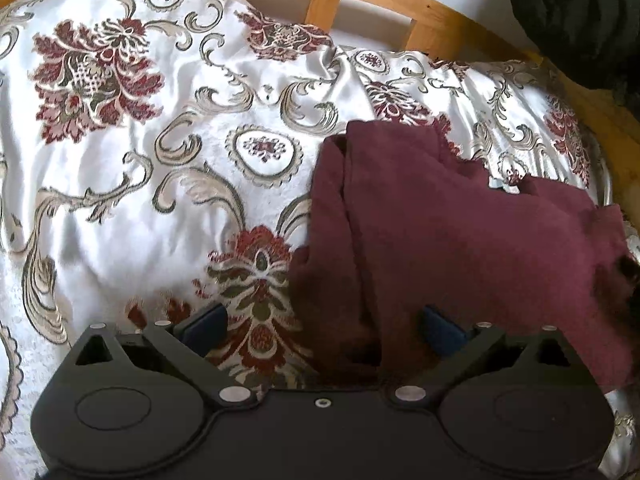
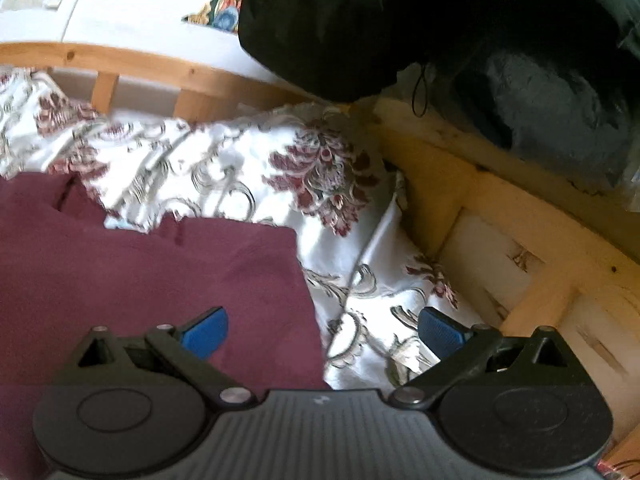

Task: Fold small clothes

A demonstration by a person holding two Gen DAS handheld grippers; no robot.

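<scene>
A maroon garment [image 1: 460, 240] lies partly folded on the white floral bedspread [image 1: 160, 152], with a folded flap along its left side. My left gripper [image 1: 322, 326] is open above the garment's near left edge, nothing between its blue pads [image 1: 204, 326]. In the right wrist view the same maroon garment [image 2: 140, 272] fills the lower left. My right gripper [image 2: 324, 330] is open over the garment's right edge; its left pad [image 2: 206, 330] is over the cloth and its right pad [image 2: 442, 328] over the bedspread [image 2: 240, 160].
A wooden bed frame [image 1: 360, 4] curves around the back of the bed, and the wooden bed frame [image 2: 500, 216] continues along the right side. A black bag or bundle [image 2: 400, 28] hangs over the far right corner, the black bundle [image 1: 580, 20] also at the top right.
</scene>
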